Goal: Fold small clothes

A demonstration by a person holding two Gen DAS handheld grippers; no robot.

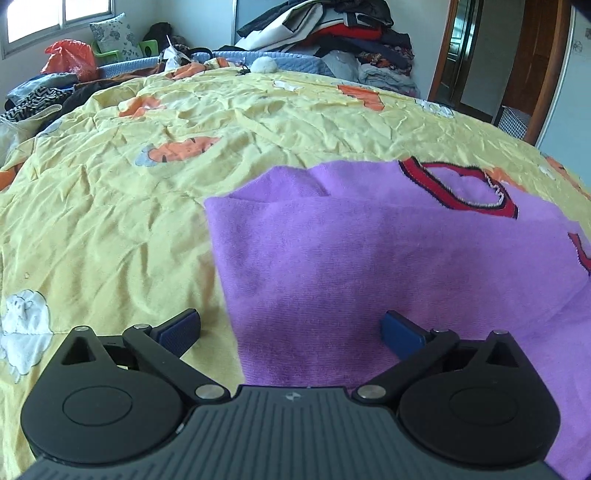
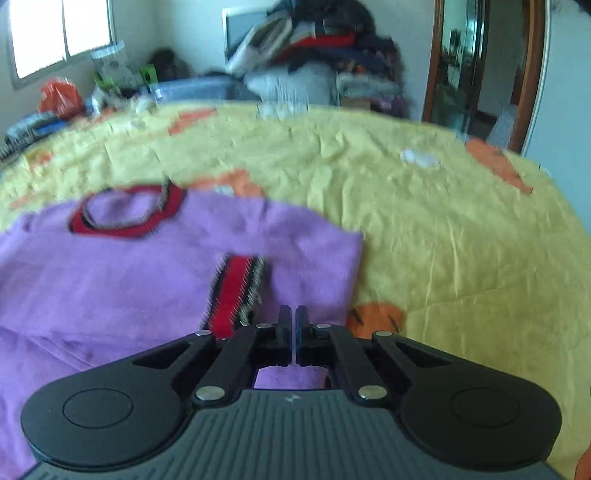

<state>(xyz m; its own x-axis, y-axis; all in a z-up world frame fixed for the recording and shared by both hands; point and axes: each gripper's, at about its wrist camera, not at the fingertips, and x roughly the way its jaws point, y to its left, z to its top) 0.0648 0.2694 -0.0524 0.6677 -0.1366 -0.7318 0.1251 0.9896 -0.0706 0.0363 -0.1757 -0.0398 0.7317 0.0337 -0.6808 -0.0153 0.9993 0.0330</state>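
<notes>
A small purple sweater with a red and black collar lies flat on the yellow bedspread. My left gripper is open just above the sweater's left edge, one blue pad over the bedspread and the other over the knit. In the blurred right wrist view the sweater has its right sleeve folded in, the red cuff lying on the body. My right gripper is shut just right of that cuff, over the purple fabric. I cannot tell whether it pinches any cloth.
A tall pile of clothes stands beyond the far edge of the bed, with an orange bag and dark garments at the far left. A wooden door is at the right. Yellow bedspread stretches right of the sweater.
</notes>
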